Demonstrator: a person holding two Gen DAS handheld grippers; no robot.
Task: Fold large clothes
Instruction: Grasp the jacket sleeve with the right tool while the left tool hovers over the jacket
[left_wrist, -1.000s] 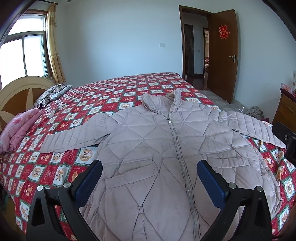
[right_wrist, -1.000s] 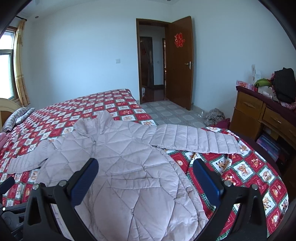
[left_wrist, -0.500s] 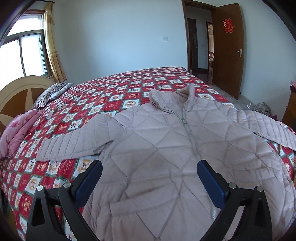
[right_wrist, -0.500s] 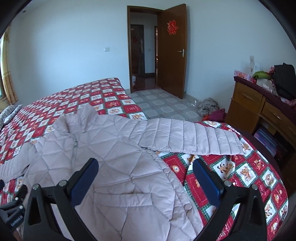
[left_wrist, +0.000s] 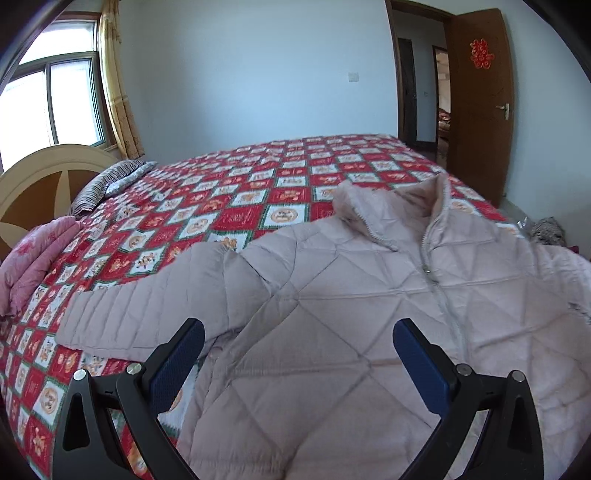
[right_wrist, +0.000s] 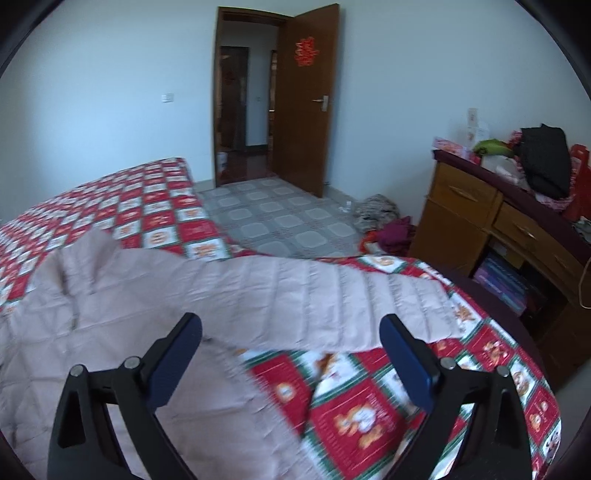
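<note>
A pale pink quilted jacket (left_wrist: 369, 295) lies flat and zipped on the red patterned bed (left_wrist: 240, 206), collar toward the far side, both sleeves spread out. My left gripper (left_wrist: 299, 354) is open and empty, above the jacket's left chest, close to where the left sleeve (left_wrist: 147, 310) joins the body. My right gripper (right_wrist: 291, 350) is open and empty, above the lower edge of the right sleeve (right_wrist: 314, 295) where it meets the bedspread (right_wrist: 369, 406). The jacket body shows in the right wrist view (right_wrist: 110, 314) at left.
A wooden headboard (left_wrist: 40, 177), a striped pillow (left_wrist: 110, 181) and a pink folded blanket (left_wrist: 33, 251) lie at the bed's left end. A wooden dresser (right_wrist: 498, 236) with clutter stands right of the bed. Clothes (right_wrist: 384, 221) lie on the tiled floor near the open door (right_wrist: 306, 99).
Both grippers have moved forward and lower toward the jacket. The left one has shifted toward the left sleeve, the right one toward the right sleeve. Both stay open.
</note>
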